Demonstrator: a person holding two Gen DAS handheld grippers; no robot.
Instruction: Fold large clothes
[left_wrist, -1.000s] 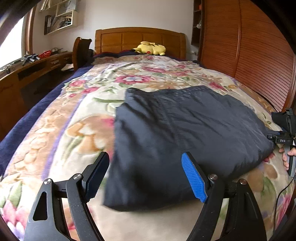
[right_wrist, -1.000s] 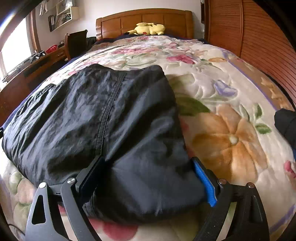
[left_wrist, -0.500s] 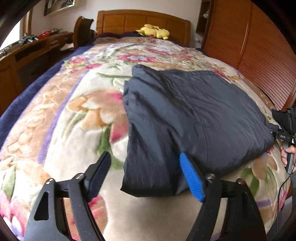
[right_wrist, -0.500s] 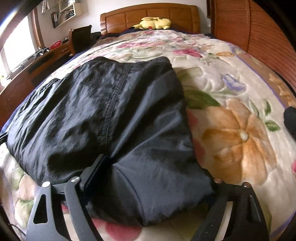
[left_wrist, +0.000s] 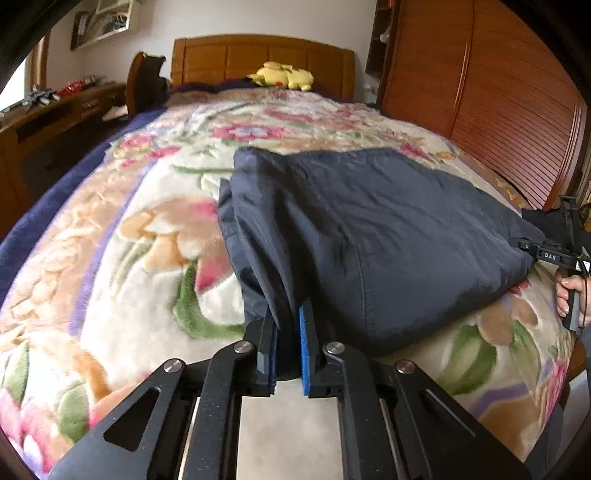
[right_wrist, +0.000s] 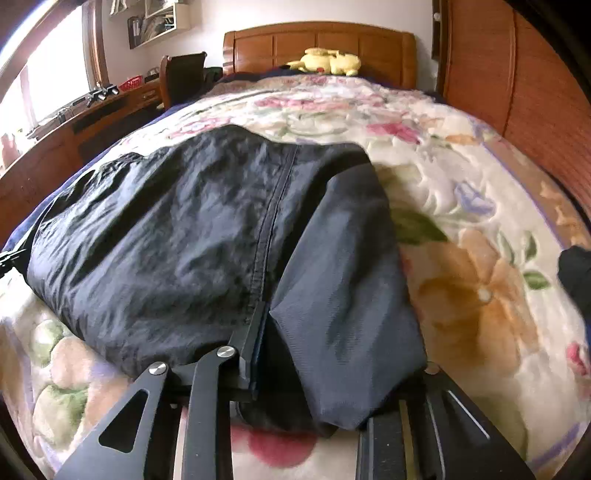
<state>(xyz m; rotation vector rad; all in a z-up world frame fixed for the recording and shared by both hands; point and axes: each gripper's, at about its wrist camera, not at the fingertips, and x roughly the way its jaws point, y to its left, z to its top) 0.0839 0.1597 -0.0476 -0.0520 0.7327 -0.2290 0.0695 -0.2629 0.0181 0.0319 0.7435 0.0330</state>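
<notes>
Left gripper (left_wrist: 288, 332): bottom centre of its view; jaws closing, blue pads nearly together and pinching the near left corner of the dark garment (left_wrist: 369, 236)
Right gripper (right_wrist: 295, 354): bottom centre of its view; jaws closing; left finger pressed against bunched cloth, right finger hidden under a draped fold; grip on the near right edge of the same garment
Dark garment: navy, crinkled fabric with a stitched seam; lies folded across the middle of both frames, flat on the bedspread
Floral bedspread (left_wrist: 155, 236): cream with pink, orange and green flowers; garment rests on it
Hand (left_wrist: 570, 295): right edge of the left view, around the other gripper's handle
Yellow plush toy (right_wrist: 327, 61): upper centre, against the headboard
Wooden headboard (right_wrist: 380, 48): top centre
Desk (right_wrist: 92, 110): upper left
Slatted wooden panel (left_wrist: 517, 110): upper right
</notes>
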